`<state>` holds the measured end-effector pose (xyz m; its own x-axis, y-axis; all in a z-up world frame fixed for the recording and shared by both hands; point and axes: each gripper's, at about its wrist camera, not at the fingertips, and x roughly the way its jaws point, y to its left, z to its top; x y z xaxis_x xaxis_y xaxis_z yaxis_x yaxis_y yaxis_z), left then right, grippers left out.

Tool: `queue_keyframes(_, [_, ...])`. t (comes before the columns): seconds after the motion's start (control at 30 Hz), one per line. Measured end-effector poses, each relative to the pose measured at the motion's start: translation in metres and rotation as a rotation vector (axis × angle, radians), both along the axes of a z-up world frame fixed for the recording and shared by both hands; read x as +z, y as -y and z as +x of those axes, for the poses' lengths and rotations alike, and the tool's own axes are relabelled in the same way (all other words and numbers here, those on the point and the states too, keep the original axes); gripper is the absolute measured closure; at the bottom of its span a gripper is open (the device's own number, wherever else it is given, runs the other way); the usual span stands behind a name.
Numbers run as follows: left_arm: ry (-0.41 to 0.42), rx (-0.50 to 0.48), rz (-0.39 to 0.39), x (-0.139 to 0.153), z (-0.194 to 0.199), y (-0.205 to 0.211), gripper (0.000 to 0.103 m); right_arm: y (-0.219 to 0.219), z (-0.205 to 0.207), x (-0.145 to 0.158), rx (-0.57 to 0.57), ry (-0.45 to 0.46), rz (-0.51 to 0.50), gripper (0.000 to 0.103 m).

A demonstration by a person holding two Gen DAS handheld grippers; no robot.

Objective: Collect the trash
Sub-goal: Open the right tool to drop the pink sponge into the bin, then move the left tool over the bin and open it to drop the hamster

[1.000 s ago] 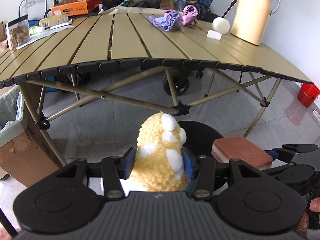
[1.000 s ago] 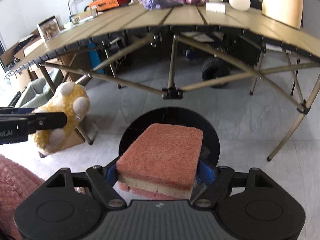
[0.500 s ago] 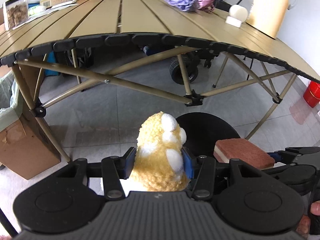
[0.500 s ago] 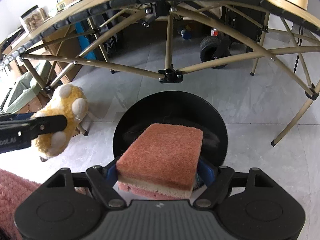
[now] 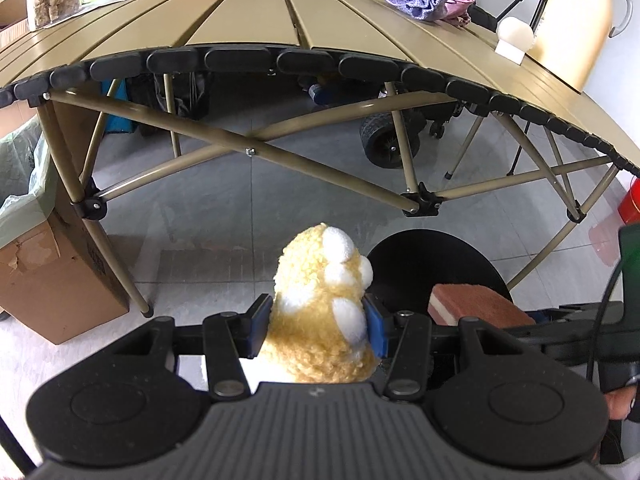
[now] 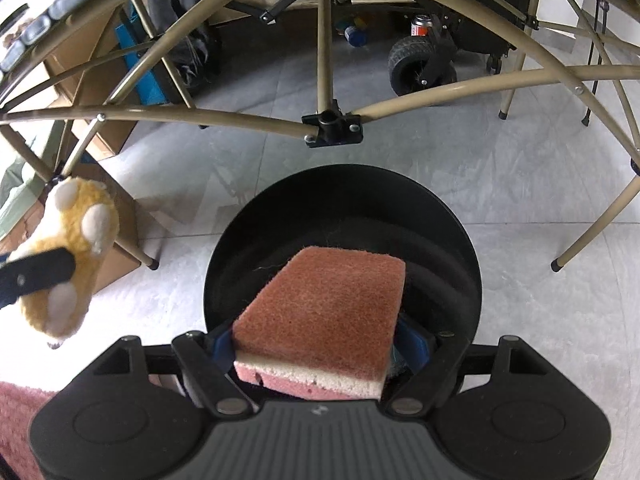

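Observation:
My left gripper is shut on a fluffy yellow plush paw with white pads, its blue pads pressing both sides. My right gripper is shut on a pink scouring sponge with a pale foam layer. The sponge hangs directly over the mouth of a round black bin on the floor. In the left wrist view the black bin sits just right of the plush, with the sponge at its near edge. The right wrist view shows the plush paw left of the bin, outside its rim.
A tan slatted folding table stands ahead, its crossed legs just beyond the bin. Cardboard boxes with a green bag sit at the left. A cart wheel is under the table. A red bucket is at far right.
Both grippers have sunk and moved forward toward the bin, which now looks larger under the sponge. The table top has risen out of the right wrist view. Both grips are unchanged.

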<state>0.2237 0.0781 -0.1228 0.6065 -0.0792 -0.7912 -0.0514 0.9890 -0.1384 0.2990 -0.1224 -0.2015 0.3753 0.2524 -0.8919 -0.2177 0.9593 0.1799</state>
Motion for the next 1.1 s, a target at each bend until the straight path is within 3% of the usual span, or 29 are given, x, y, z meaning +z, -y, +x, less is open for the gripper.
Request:
queue_keyframes(0.1, [-0.003, -0.002, 0.0, -0.001, 0.0, 0.0, 0.054, -0.001, 0.004, -0.001, -0.011, -0.008, 0.003, 0.02])
queue_keyframes(0.23, [-0.002, -0.005, 0.0, -0.001, -0.001, 0.001, 0.054, 0.0, 0.005, -0.001, -0.018, -0.012, -0.004, 0.0])
queue_keyframes(1.1, [0.0, -0.051, 0.008, -0.002, -0.001, 0.013, 0.054, 0.012, 0.0, 0.011, -0.034, 0.021, -0.007, 0.0])
